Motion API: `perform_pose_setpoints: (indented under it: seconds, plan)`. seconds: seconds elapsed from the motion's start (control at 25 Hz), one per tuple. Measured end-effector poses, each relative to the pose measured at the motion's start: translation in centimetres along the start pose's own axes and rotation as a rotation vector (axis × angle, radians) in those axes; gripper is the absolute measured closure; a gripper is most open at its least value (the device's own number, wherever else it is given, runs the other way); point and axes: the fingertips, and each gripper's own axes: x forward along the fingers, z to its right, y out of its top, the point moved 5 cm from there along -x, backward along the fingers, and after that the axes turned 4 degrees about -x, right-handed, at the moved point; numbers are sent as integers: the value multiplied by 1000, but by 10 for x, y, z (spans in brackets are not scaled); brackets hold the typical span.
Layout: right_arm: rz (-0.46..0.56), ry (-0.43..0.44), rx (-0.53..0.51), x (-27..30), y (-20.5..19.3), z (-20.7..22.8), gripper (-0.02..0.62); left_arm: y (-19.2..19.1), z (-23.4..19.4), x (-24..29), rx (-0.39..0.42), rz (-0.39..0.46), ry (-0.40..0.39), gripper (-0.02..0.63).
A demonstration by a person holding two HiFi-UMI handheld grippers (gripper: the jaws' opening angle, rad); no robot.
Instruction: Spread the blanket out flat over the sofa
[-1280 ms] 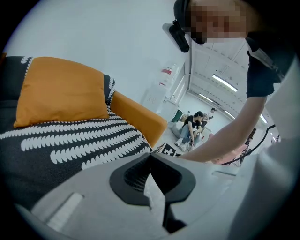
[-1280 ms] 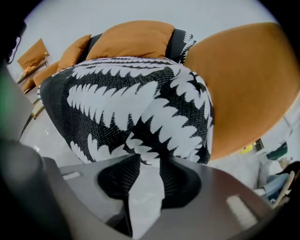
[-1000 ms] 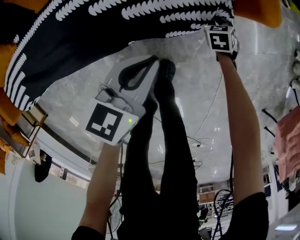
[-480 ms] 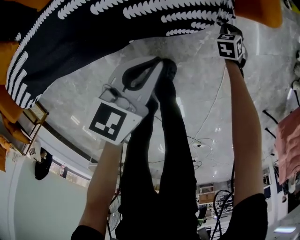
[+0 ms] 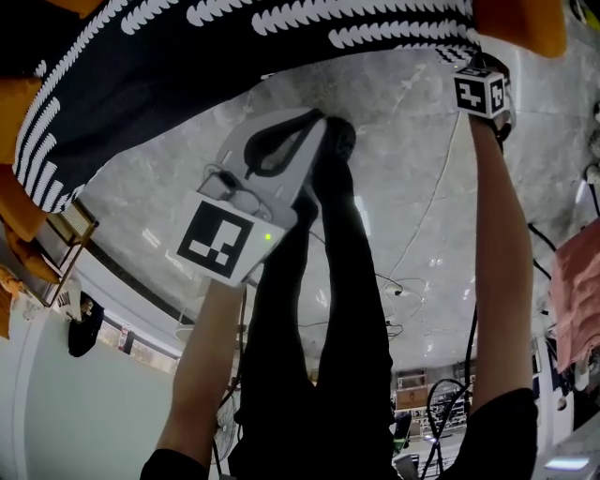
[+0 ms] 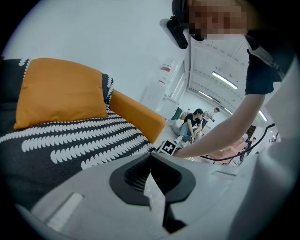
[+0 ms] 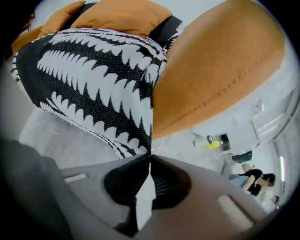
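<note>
Blanket (image 5: pixel 187 66) lies draped over the orange sofa (image 5: pixel 525 23), its corner pinched in your right tongs (image 7: pixel 149 157), which have carried it outward over the last second, drawing that edge taut. Your right arm is stretched out, tongs angled steeply down; left tongs (image 6: pixel 150 154) hover pressed together, empty

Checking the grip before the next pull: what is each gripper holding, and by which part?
The right gripper pinches the black-and-white blanket by a corner, at its jaw tips. The left gripper is shut on nothing.
</note>
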Motion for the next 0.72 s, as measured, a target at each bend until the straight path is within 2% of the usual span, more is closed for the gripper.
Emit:
perform_pose_setpoints:
  seconds: [0.12,0.24,0.52,0.72]
  plan:
    - [8,26,38,2,-6,2,574,1,6,3,7,6,0,595]
    - [15,28,109,-3,-12,7,499,4,16,5,11,11,-7,595]
    - [59,36,158,-38,-9,2,499,13,31,-20,23,29,5,594]
    - [181,65,179,-86,9,-9,508,15,36,-49,-3,59,34,594]
